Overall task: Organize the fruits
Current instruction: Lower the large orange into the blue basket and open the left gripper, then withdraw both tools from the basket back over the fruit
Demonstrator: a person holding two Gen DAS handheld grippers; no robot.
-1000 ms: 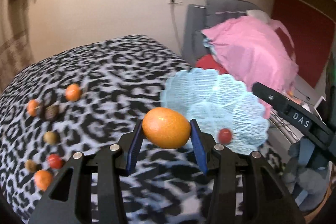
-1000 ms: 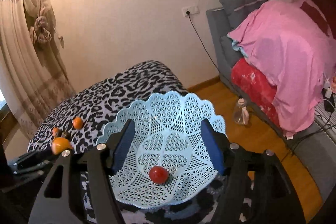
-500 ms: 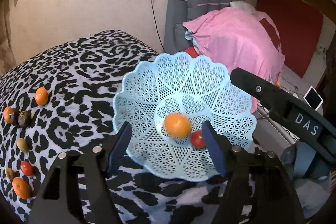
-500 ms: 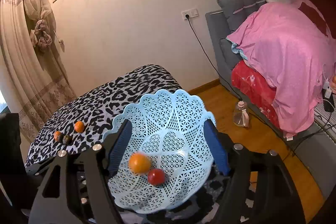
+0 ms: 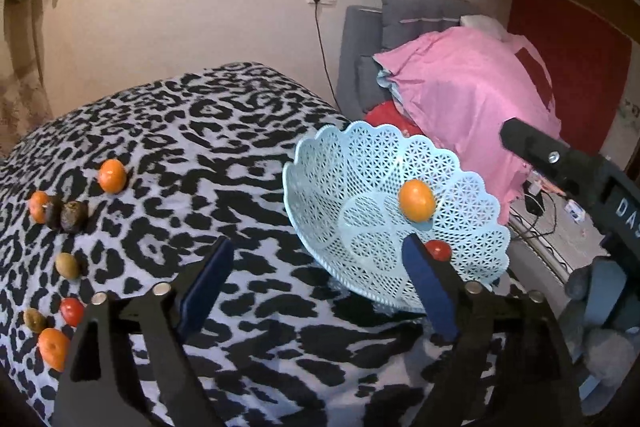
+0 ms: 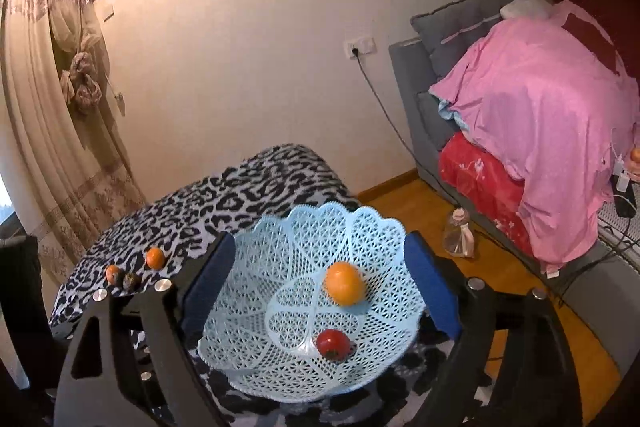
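Note:
A light blue lattice basket (image 5: 360, 163) sits tilted on the leopard-print bed (image 5: 224, 131) and holds an orange (image 5: 417, 200) and a red tomato (image 5: 439, 250). They also show in the right wrist view: basket (image 6: 276, 359), orange (image 6: 345, 283), tomato (image 6: 333, 344). My left gripper (image 5: 318, 279) is open and empty, left of the basket. My right gripper (image 6: 318, 287) is open, its fingers on either side of the basket. Loose fruit lies at the left: oranges (image 5: 112, 176), (image 5: 39, 206), (image 5: 53, 348), a tomato (image 5: 72, 311), dark fruits (image 5: 74, 215).
A grey sofa under a pink blanket (image 5: 472, 87) stands to the right, past the bed's edge. A plastic bottle (image 6: 459, 233) stands on the wooden floor. A curtain (image 6: 52, 107) hangs at the left. The right gripper's body (image 5: 568, 171) shows in the left view.
My left gripper opened and dropped the orange into the basket, then drew back to the left. The orange has rolled toward the basket's far side.

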